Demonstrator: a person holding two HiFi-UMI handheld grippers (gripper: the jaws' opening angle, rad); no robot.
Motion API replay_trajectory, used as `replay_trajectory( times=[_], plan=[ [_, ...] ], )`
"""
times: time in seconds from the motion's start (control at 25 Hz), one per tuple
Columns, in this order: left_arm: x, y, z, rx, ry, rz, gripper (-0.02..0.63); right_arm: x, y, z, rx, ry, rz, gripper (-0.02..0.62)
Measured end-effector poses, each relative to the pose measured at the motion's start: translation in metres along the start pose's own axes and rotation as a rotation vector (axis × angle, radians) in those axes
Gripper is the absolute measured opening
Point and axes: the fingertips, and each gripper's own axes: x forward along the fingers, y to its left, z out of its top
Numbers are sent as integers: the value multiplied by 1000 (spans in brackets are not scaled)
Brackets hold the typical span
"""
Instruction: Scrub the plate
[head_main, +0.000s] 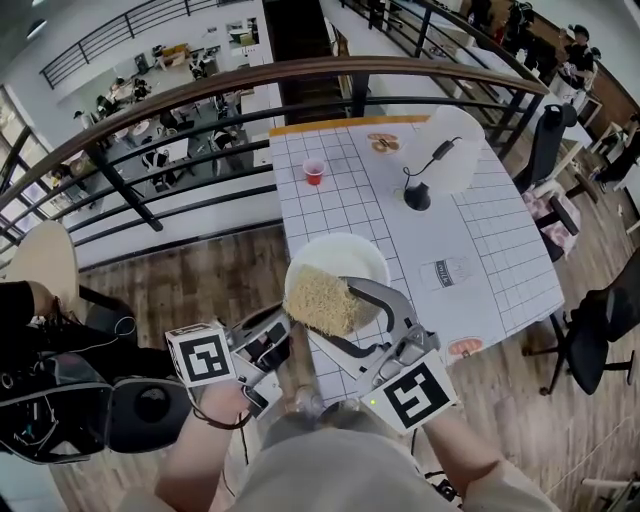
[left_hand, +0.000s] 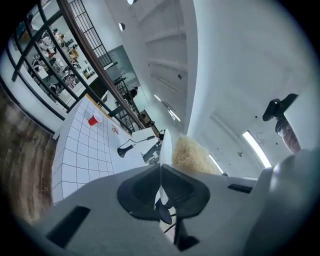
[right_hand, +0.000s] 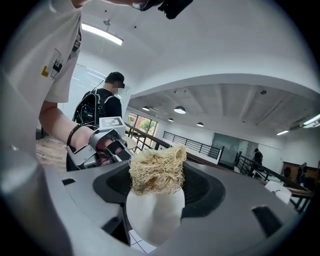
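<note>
A white plate (head_main: 345, 258) is held in the air over the near edge of the gridded table (head_main: 400, 235). My left gripper (head_main: 287, 326) is shut on the plate's near left rim. In the left gripper view the plate (left_hand: 164, 145) shows edge-on as a thin white line between the closed jaws. A tan fibrous scrub pad (head_main: 322, 299) lies against the plate's face, and my right gripper (head_main: 347, 292) is shut on it. In the right gripper view the pad (right_hand: 157, 169) sits between the jaws, with the plate (right_hand: 154, 215) just below it and the left gripper (right_hand: 107, 142) behind.
On the table stand a red cup (head_main: 314, 172), a black lamp-like object with a cable (head_main: 417, 196) and a round white item (head_main: 452, 150). A curved railing (head_main: 300, 75) runs along the table's far side. A black office chair (head_main: 600, 330) is at the right.
</note>
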Motion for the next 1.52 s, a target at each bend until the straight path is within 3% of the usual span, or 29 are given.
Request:
replay_trajectory(
  times=[0.12,0.24,0.44,0.6,0.76,0.84,0.96,1.16,1.32,1.52],
  plan=[
    [-3,-1,-3,35,5,35,18,4,7,-4,30,-24,33,276],
    [-8,-6,-7,33,6,22,18,-3,6,-20,104,0,47,276],
    [-16,-6,-8,20,-9,34,18,-21,0,-41,87,80,34,275],
    [-22,-8,-6,16,-14,32,18,-42,-17,-59,100,137,-29,275],
    [-25,-8,-2,24,-28,48,18,-66,-46,-82,115,235,-156,275],
    [-25,-6,0,0,-48,51,18,-71,-54,-74,108,218,-189,276],
    [-23,-5,2,-39,-70,48,18,-67,-45,-39,47,127,-147,276],
    [-15,-15,7,-66,-92,16,18,-42,19,4,-1,34,25,276],
    [-13,-22,15,-118,-124,-27,18,-21,45,0,-31,24,68,276],
    [-16,-25,20,-127,-123,-60,18,-22,37,-11,-12,39,64,276]
  ],
)
